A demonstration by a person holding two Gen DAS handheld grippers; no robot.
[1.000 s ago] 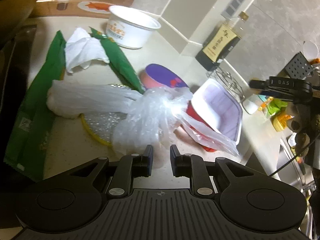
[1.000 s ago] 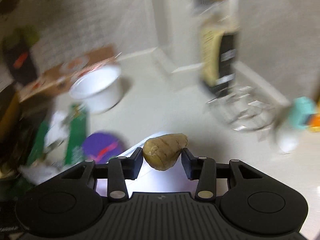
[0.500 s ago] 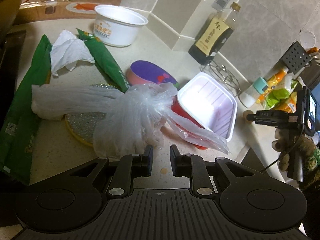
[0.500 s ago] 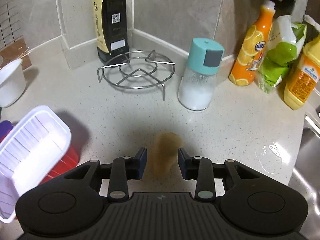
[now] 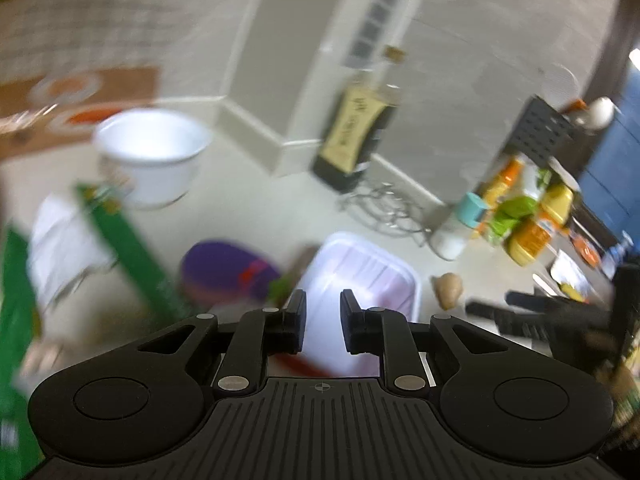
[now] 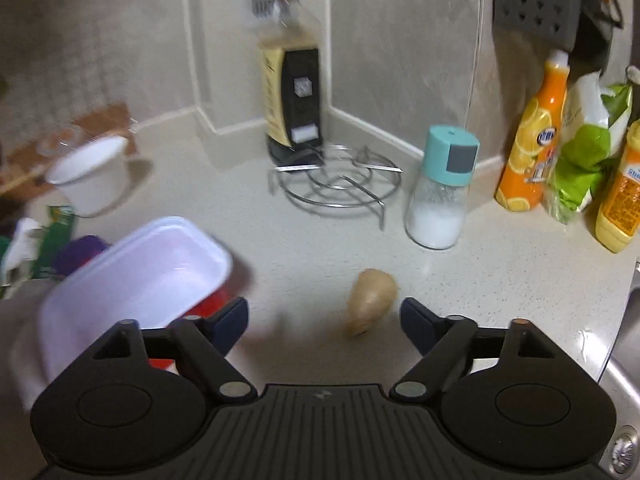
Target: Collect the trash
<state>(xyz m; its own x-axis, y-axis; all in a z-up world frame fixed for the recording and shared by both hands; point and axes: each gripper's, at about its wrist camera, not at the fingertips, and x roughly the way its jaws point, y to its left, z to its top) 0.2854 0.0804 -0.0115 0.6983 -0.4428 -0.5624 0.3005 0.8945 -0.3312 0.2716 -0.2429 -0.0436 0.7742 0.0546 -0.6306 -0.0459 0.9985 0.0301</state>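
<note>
A tan lump of ginger (image 6: pixel 370 298) lies loose on the counter between my right gripper's wide-open fingers; my right gripper (image 6: pixel 324 320) is empty. The ginger also shows in the left wrist view (image 5: pixel 449 289). A white tray over a red container (image 6: pixel 136 276) sits to the left, and shows in the left wrist view (image 5: pixel 360 280). My left gripper (image 5: pixel 322 324) is slightly open and empty, above that tray. Green wrappers (image 5: pixel 128 248), a purple lid (image 5: pixel 228 268), a white tissue (image 5: pixel 60 248) and a white bowl (image 5: pixel 152 156) lie beyond, blurred.
A dark sauce bottle (image 6: pixel 294 96), wire trivet (image 6: pixel 340 188), salt shaker (image 6: pixel 440 196) and orange and yellow bottles (image 6: pixel 532 144) stand along the back wall. A sink edge (image 6: pixel 624 344) is at the right. My right gripper shows in the left wrist view (image 5: pixel 552 316).
My right gripper swung right, opened wide and let go of the ginger, which now lies on the counter. My left gripper moved up and right; the clear plastic bag has left its view.
</note>
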